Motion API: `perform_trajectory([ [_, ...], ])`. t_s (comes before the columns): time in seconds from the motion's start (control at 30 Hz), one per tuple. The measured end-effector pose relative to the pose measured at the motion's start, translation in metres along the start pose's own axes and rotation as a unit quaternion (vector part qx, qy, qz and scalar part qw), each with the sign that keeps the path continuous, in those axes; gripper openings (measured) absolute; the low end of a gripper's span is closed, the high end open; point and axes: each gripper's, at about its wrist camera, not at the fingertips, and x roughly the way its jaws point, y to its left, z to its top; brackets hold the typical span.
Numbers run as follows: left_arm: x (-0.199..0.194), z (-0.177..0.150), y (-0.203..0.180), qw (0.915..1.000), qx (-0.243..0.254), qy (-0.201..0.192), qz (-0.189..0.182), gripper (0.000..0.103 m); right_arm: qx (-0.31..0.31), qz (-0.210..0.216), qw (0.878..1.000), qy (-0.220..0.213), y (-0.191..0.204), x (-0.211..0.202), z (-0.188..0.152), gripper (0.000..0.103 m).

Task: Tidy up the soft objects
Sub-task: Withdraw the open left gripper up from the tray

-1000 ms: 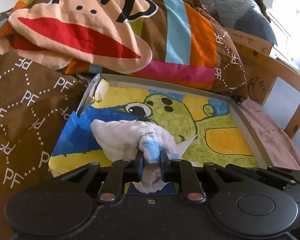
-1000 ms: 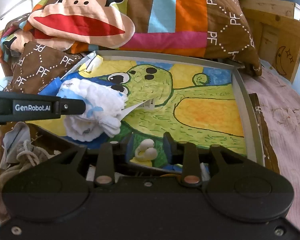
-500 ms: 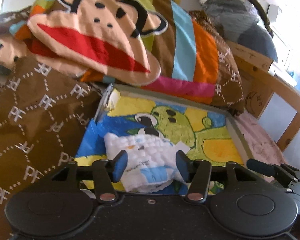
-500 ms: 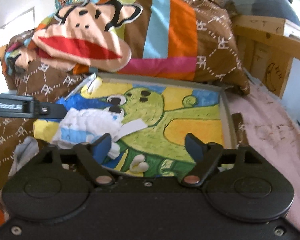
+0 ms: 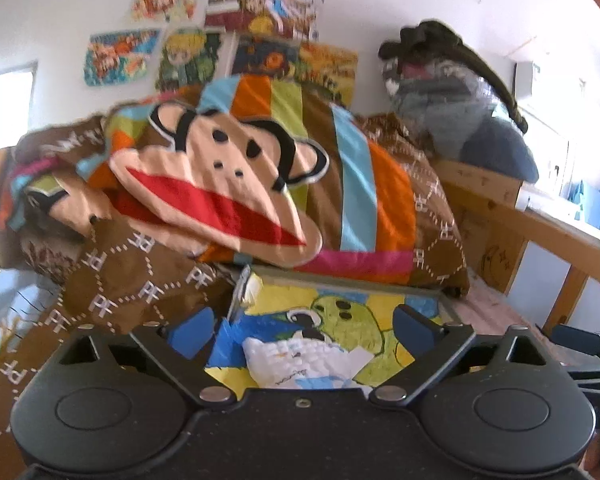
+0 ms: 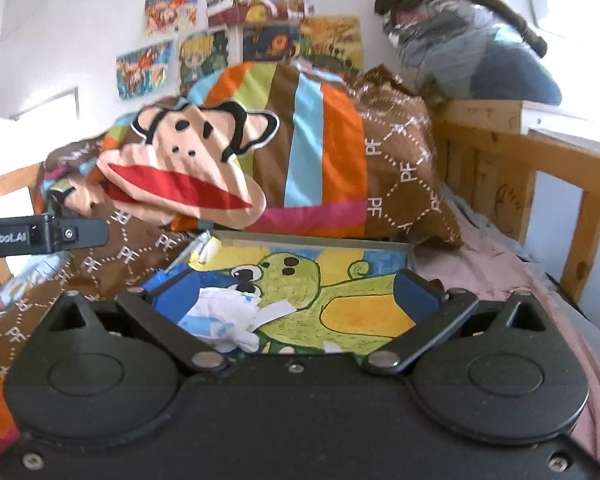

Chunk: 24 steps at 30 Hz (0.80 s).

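Posters are covering the white wall behind a wooden-railed bed, where a monkey-face duvet (image 5: 228, 188) is lying heaped behind a shallow tray (image 6: 312, 237) lined with a green cartoon drawing. The white-and-blue cloth bundle (image 5: 300, 364) is sitting on the tray's left part, on the blue patch of the drawing, touched by neither tool.

The step in hand looks like letting go of the bundle and clearing away from it. To do that well, both tools should be lifting straight off with nothing snagging, so the cloth is staying folded and inside the tray rather than dragging toward its near rim.

The left gripper (image 5: 300, 330) is pointing a little downward over the tray, its blue fingers (image 5: 190, 336) spreading wide with the bundle lying below and between them, untouched. The right gripper (image 6: 296, 296) is angling much the same, its fingers (image 6: 416, 294) also opening wide over the drawing, pinching nothing. The left tool's side is showing at the right view's left edge.
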Motion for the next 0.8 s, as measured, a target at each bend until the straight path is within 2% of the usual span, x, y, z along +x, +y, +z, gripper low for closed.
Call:
perform_trajectory([
  [0.27,-0.061,-0.013,-0.011,0.9989,0.013,-0.043,0.01,0.102,0.037,-0.012,0.998,-0.042,-0.004,-0.083,-0.014,0.103],
  [0.4,-0.092,-0.023,-0.016,0.9983,0.021,-0.054,0.01,0.102,0.034,-0.02,0.998,-0.049,0.001,-0.118,-0.026,0.103],
  [0.6,-0.133,-0.041,-0.022,0.9972,0.039,-0.061,0.017,0.102,0.044,-0.032,0.998,-0.039,0.007,-0.162,-0.043,0.103],
  [0.8,-0.158,-0.057,-0.018,0.9989,0.022,-0.037,0.02,0.102,0.066,-0.041,0.997,-0.004,0.01,-0.18,-0.057,0.103],
])
